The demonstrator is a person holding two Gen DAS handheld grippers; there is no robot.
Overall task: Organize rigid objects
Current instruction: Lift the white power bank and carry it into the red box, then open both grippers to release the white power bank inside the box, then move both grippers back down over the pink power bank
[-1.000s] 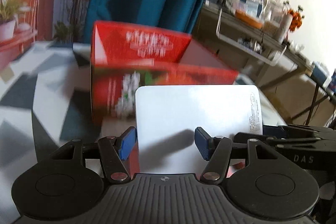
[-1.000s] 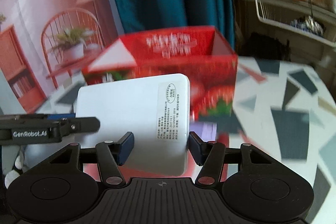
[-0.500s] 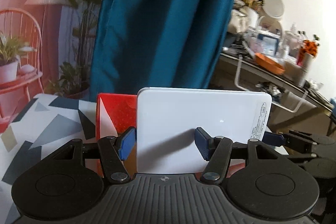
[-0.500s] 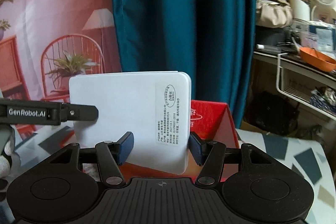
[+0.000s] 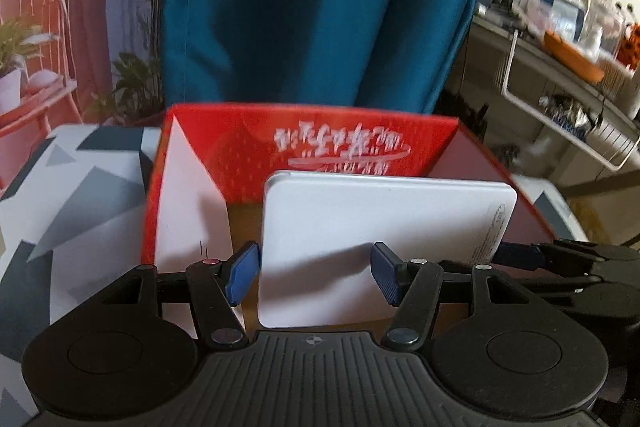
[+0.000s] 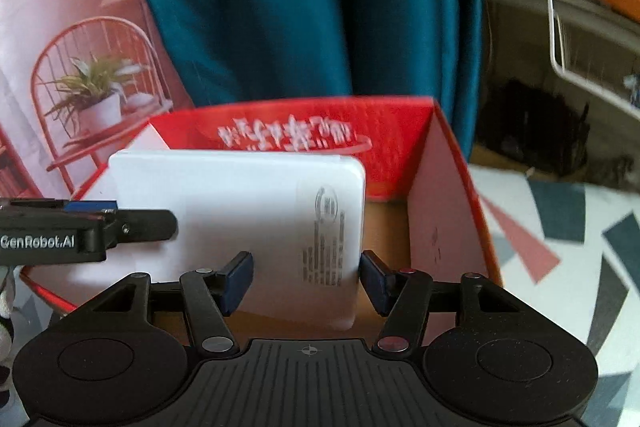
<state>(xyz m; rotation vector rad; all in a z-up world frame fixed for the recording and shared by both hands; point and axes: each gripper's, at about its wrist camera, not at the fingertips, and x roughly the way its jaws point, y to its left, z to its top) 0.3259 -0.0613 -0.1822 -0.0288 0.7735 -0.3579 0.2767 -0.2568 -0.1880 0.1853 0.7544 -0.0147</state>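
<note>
The left hand-held gripper and the right hand-held gripper are both holding one flat white box. Each one is pinching an end of it between its blue fingers. The left one is gripping the left end and the right one is gripping the end with the small printed label.

The white box is hanging just ahead of both grippers, over the open red box. Its lower edge is looking as if it is already dipping inside the red walls. Whether it is touching the brown floor of the red box cannot be told.

So the job is looking partly done. The white box is lined up with the red box, but it is not yet let go. It probably needs lowering and then both grippers need opening.

The red box is sitting on the bench with grey triangle shapes. Beyond it a blue curtain is hanging. Off to the right is a messy shelf. The near red wall is close to the grippers and could be bumping them on the way down.
</note>
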